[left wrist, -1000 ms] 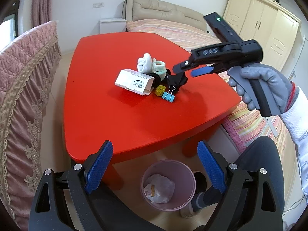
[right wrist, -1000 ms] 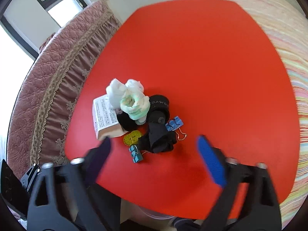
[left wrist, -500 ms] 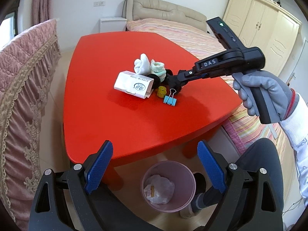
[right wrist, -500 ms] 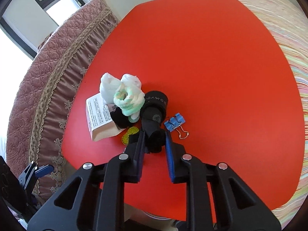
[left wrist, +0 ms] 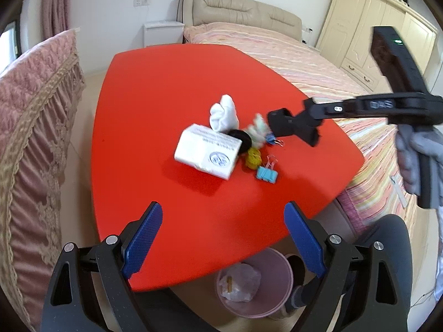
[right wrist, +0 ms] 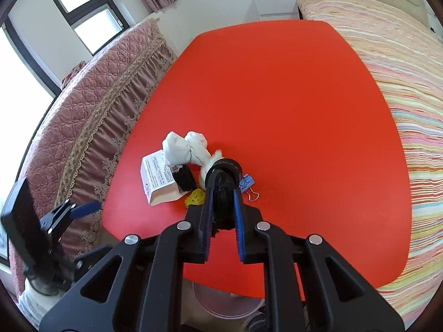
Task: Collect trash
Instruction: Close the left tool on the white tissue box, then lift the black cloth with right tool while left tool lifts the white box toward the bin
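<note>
Left claw [left wrist: 221,244]: I held it wide open and empty, over the near edge of the bench.
Bin [left wrist: 256,282]: a pink one stood on the floor below that edge, crumpled trash inside.
Right claw [right wrist: 223,213]: my fingers were closed on a black sock [right wrist: 223,193], its rolled end sticking out ahead of the tips, above the pile.
Bench [right wrist: 290,96]: red, carrying the pile near its front.
Clip [left wrist: 266,173]: a light blue one lay nearest to me in the pile; a darker blue clip [right wrist: 246,183] lay just right of the sock.
Yellow scrap [right wrist: 195,197]: beside the box, at the near side of the pile.
Box [left wrist: 207,155]: white carton, lying tilted, touching a black roll [right wrist: 184,177].
White socks [right wrist: 185,149]: bundled behind the box.
Bed [right wrist: 401,83]: striped cover, to the right of the bench.
</note>
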`<action>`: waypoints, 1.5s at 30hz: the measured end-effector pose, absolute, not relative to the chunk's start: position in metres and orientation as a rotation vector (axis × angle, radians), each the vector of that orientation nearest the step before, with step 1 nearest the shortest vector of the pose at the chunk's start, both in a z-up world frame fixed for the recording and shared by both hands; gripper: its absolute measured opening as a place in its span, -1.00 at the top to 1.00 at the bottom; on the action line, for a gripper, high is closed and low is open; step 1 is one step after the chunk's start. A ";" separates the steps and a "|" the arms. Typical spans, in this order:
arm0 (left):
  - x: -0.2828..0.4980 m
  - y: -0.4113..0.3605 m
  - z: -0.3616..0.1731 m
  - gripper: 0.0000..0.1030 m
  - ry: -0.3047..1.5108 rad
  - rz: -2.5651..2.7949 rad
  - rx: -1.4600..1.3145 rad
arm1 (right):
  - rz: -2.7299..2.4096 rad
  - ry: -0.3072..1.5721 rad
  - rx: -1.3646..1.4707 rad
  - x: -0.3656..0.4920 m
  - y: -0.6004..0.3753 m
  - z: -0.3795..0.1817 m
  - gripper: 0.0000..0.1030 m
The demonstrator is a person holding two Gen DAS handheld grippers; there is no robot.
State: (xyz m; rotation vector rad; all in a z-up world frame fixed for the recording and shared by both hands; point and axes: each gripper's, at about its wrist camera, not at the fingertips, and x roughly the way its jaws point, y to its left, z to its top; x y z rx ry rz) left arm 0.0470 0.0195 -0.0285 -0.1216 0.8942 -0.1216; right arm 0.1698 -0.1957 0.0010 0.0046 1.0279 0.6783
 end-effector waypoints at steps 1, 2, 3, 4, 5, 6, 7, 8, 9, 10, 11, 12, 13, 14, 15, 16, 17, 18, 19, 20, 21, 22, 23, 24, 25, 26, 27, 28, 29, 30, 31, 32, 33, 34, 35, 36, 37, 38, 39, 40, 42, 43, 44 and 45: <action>0.053 0.021 -0.029 -0.67 0.900 -0.123 -0.115 | 0.681 1.025 0.007 0.168 -0.196 0.002 0.73; 0.058 0.023 -0.029 -0.67 0.905 -0.128 -0.113 | 0.687 1.024 0.010 0.167 -0.198 0.004 0.73; 0.064 0.024 -0.030 -0.67 0.910 -0.136 -0.112 | 0.693 1.025 0.012 0.166 -0.198 0.004 0.73; 0.068 0.025 -0.030 -0.67 0.913 -0.140 -0.108 | 0.697 1.026 0.014 0.164 -0.200 0.005 0.73; 0.074 0.026 -0.031 -0.67 0.919 -0.146 -0.098 | 0.700 1.028 0.014 0.163 -0.200 0.005 0.73; 0.079 0.026 -0.032 -0.67 0.926 -0.155 -0.093 | 0.702 1.031 0.014 0.163 -0.201 0.004 0.74; 0.085 0.027 -0.034 -0.67 0.935 -0.166 -0.088 | 0.703 1.031 0.015 0.162 -0.202 0.005 0.74; 0.091 0.028 -0.036 -0.67 0.942 -0.179 -0.080 | 0.704 1.032 0.016 0.161 -0.203 0.005 0.74; 0.096 0.028 -0.037 -0.67 0.948 -0.191 -0.073 | 0.704 1.031 0.016 0.160 -0.202 0.005 0.74; 0.101 0.029 -0.039 -0.67 0.955 -0.200 -0.068 | 0.704 1.031 0.017 0.160 -0.202 0.005 0.74; 0.106 0.029 -0.042 -0.67 0.963 -0.206 -0.060 | 0.703 1.031 0.016 0.160 -0.203 0.006 0.74; 0.111 0.028 -0.045 -0.67 0.972 -0.211 -0.047 | 0.703 1.030 0.015 0.159 -0.203 0.007 0.74; 0.115 0.028 -0.048 -0.67 0.981 -0.213 -0.038 | 0.703 1.030 0.013 0.159 -0.203 0.007 0.74; 0.120 0.028 -0.052 -0.67 0.994 -0.209 -0.029 | 0.703 1.029 0.011 0.158 -0.203 0.007 0.74; 0.123 0.029 -0.055 -0.67 1.003 -0.209 -0.026 | 0.703 1.028 0.009 0.158 -0.203 0.007 0.74; 0.127 0.029 -0.057 -0.67 1.010 -0.214 -0.026 | 0.703 1.028 0.008 0.158 -0.203 0.007 0.74; 0.129 0.029 -0.060 -0.67 1.014 -0.216 -0.032 | 0.702 1.029 0.008 0.158 -0.203 0.007 0.74; 0.131 0.030 -0.061 -0.67 1.018 -0.215 -0.042 | 0.702 1.030 0.008 0.158 -0.203 0.006 0.74; 0.131 0.030 -0.062 -0.66 1.018 -0.220 -0.052 | 0.701 1.032 0.008 0.158 -0.203 0.005 0.74; 0.131 0.030 -0.062 -0.60 1.015 -0.227 -0.061 | 0.701 1.034 0.009 0.158 -0.203 0.004 0.74; 0.132 0.029 -0.062 -0.52 1.014 -0.231 -0.063 | 0.700 1.035 0.009 0.158 -0.203 0.003 0.74; 0.131 0.027 -0.062 -0.36 1.018 -0.235 -0.064 | 0.701 1.036 0.010 0.158 -0.204 0.002 0.74; 0.131 0.027 -0.063 -0.29 1.021 -0.234 -0.063 | 0.702 1.038 0.011 0.159 -0.203 0.001 0.74; 0.131 0.026 -0.063 -0.29 1.022 -0.234 -0.060 | 0.704 1.039 0.011 0.159 -0.202 0.001 0.74; 0.130 0.025 -0.063 -0.28 1.019 -0.234 -0.057 | 0.706 1.039 0.010 0.159 -0.202 0.000 0.74; 0.128 0.024 -0.062 -0.28 1.014 -0.234 -0.056 | 0.707 1.038 0.009 0.159 -0.200 0.000 0.74; 0.127 0.024 -0.060 -0.27 1.009 -0.231 -0.056 | 0.708 1.037 0.010 0.158 -0.200 0.000 0.74; 0.126 0.024 -0.059 -0.27 1.003 -0.228 -0.058 | 0.710 1.036 0.011 0.158 -0.199 0.000 0.74; 0.125 0.024 -0.057 -0.27 0.999 -0.226 -0.059 | 0.711 1.035 0.010 0.158 -0.198 0.000 0.74; 0.124 0.025 -0.055 -0.27 0.994 -0.224 -0.057 | 0.712 1.031 0.010 0.157 -0.198 0.000 0.74; 0.121 0.023 -0.053 -0.27 0.987 -0.217 -0.054 | 0.712 1.028 0.008 0.156 -0.198 0.001 0.74; 0.119 0.023 -0.049 -0.27 0.980 -0.214 -0.057 | 0.712 1.022 0.006 0.156 -0.197 0.002 0.74; 0.116 0.024 -0.045 -0.27 0.972 -0.205 -0.062 | 0.712 1.018 0.004 0.155 -0.198 0.003 0.74; 0.114 0.025 -0.041 -0.27 0.965 -0.198 -0.068 | 0.711 1.011 0.001 0.154 -0.197 0.005 0.74; 0.112 0.026 -0.037 -0.27 0.958 -0.197 -0.077 | 0.711 1.004 -0.001 0.152 -0.197 0.007 0.74; 0.109 0.025 -0.032 -0.27 0.952 -0.196 -0.079 | 0.711 0.996 -0.003 0.151 -0.197 0.009 0.74; 0.108 0.026 -0.029 -0.27 0.947 -0.192 -0.079 | 0.709 0.988 -0.008 0.149 -0.197 0.010 0.74; 0.105 0.026 -0.024 -0.27 0.941 -0.187 -0.081 | 0.708 0.981 -0.012 0.147 -0.198 0.012 0.74; 0.101 0.026 -0.019 -0.27 0.930 -0.183 -0.088 | 0.707 0.968 -0.017 0.144 -0.198 0.014 0.74; 0.099 0.027 -0.015 -0.27 0.922 -0.176 -0.090 | 0.707 0.962 -0.018 0.143 -0.198 0.016 0.74; 0.096 0.029 -0.007 -0.27 0.906 -0.160 -0.100 | 0.706 0.950 -0.021 0.140 -0.197 0.018 0.74; 0.094 0.028 -0.002 -0.27 0.898 -0.154 -0.100 | 0.708 0.949 -0.022 0.139 -0.197 0.018 0.74; 0.092 0.028 0.003 -0.27 0.889 -0.148 -0.097 | 0.710 0.946 -0.022 0.138 -0.196 0.018 0.74; 0.091 0.027 0.006 -0.27 0.884 -0.147 -0.095 | 0.710 0.944 -0.022 0.138 -0.196 0.019 0.74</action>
